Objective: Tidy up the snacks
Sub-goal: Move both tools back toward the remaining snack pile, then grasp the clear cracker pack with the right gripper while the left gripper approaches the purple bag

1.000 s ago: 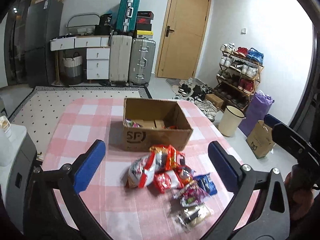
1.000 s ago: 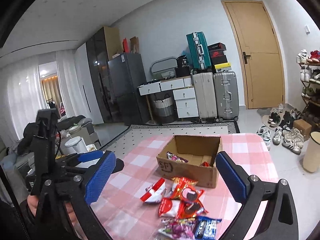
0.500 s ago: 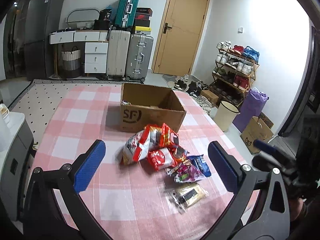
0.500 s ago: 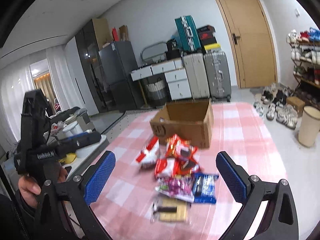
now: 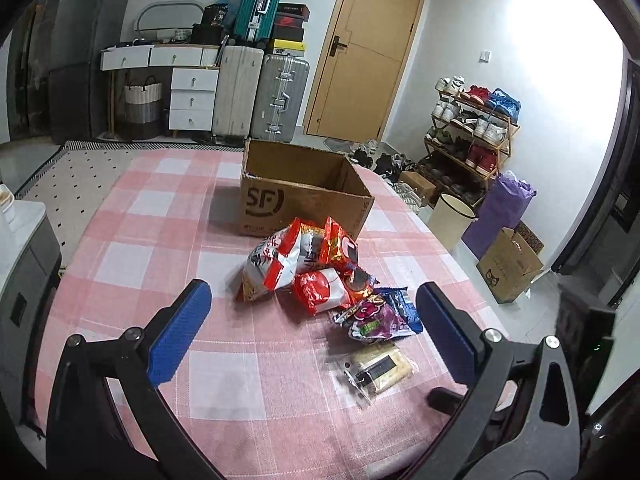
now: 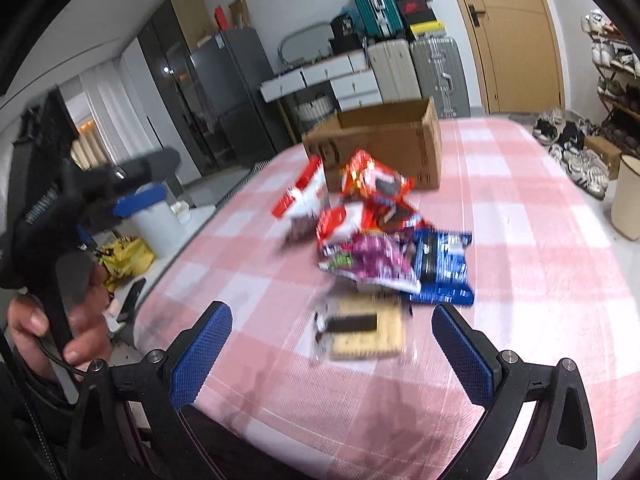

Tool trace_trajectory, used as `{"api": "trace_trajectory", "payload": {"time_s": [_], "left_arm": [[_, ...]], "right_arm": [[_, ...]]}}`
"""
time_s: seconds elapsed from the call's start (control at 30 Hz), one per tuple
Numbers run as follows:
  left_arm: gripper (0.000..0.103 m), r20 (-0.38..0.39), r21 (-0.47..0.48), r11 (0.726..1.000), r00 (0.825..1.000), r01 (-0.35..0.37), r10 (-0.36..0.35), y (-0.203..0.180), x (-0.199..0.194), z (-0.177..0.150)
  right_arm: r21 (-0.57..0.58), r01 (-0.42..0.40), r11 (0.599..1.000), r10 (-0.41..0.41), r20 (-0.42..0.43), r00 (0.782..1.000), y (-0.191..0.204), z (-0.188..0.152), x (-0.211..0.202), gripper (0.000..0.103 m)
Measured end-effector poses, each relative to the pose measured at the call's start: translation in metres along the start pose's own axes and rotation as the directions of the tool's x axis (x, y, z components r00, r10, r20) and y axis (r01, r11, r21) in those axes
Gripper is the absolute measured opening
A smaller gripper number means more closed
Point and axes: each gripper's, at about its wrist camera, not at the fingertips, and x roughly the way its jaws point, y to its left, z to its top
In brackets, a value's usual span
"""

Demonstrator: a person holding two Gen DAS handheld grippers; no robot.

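Note:
A pile of snack packets lies on the pink checked tablecloth [image 5: 160, 240] in front of an open cardboard box [image 5: 296, 196]. Nearest is a tan cracker pack [image 5: 376, 368], also in the right wrist view [image 6: 364, 334]. Behind it lie a purple packet [image 6: 368, 260], a blue packet [image 6: 440, 268] and red and white bags [image 5: 280, 260]. My left gripper [image 5: 312, 332] is open and empty, low over the table before the pile. My right gripper [image 6: 332, 356] is open and empty, close to the cracker pack.
Suitcases [image 5: 260, 92] and white drawers [image 5: 192, 96] stand against the back wall beside a wooden door [image 5: 360, 56]. A shoe rack [image 5: 472, 128], a cream bin [image 5: 452, 220] and a purple bag [image 5: 500, 212] stand on the floor to the right. A grey cabinet [image 5: 24, 264] stands left.
Both grippers have come down and pulled back toward the near table edge. The snacks now sit higher and larger in view. The box's inside has gone out of sight. Both jaws stay open.

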Motion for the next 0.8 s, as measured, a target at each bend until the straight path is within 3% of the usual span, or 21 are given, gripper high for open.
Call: {"api": "trace_trajectory", "payload": {"time_s": [0.27, 0.57, 0.8], "left_arm": [[0.102, -0.019, -0.013, 1.000, 1.000, 0.009, -0.009, 0.008, 0.013, -0.008], [0.102, -0.022, -0.042, 0.999, 1.000, 0.001, -0.002, 0.025, 0.020, -0.011], [0.102, -0.032, -0.063, 0.998, 0.999, 0.014, -0.016, 0.034, 0.025, -0.017]], "right_arm": [[0.032, 0.027, 0.999, -0.024, -0.092, 0.995, -0.011, -0.012, 0.034, 0.102], [-0.041, 0.074, 0.996, -0.079, -0.135, 0.988, 0.000, -0.012, 0.068, 0.101], [-0.094, 0.137, 0.986, -0.150, -0.153, 0.977, 0.001, -0.011, 0.084, 0.080]]}}
